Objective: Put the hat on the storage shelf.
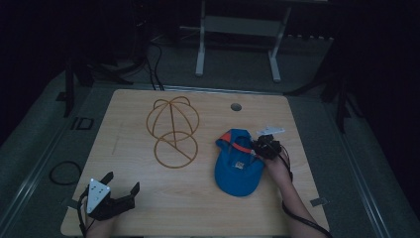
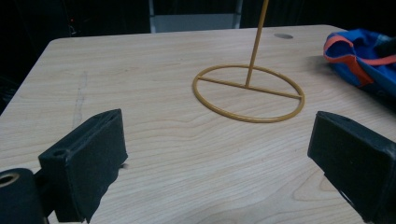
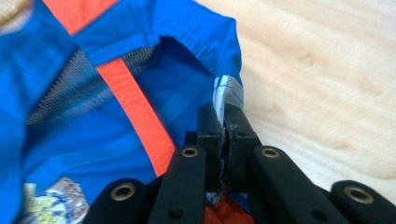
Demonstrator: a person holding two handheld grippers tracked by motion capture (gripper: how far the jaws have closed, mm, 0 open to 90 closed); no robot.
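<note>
A blue cap (image 1: 237, 168) with orange trim lies crown-down on the right half of the wooden table (image 1: 138, 198). My right gripper (image 1: 258, 145) is at the cap's far right rim. In the right gripper view the gripper (image 3: 225, 119) is shut on the blue fabric edge of the cap (image 3: 93, 135), with a white tag sticking up between the pads. A yellow wire hat stand (image 1: 173, 131) stands at the table's middle. My left gripper (image 1: 122, 184) rests open near the front left corner. The left gripper (image 2: 217, 154) has nothing between its jaws, facing the stand's base ring (image 2: 248, 93) and the cap (image 2: 359, 56).
A round cable hole (image 1: 236, 106) sits near the table's far edge. A white table frame (image 1: 237, 34) stands on the dark floor behind. A black cable loop (image 1: 65, 172) lies on the floor to the left.
</note>
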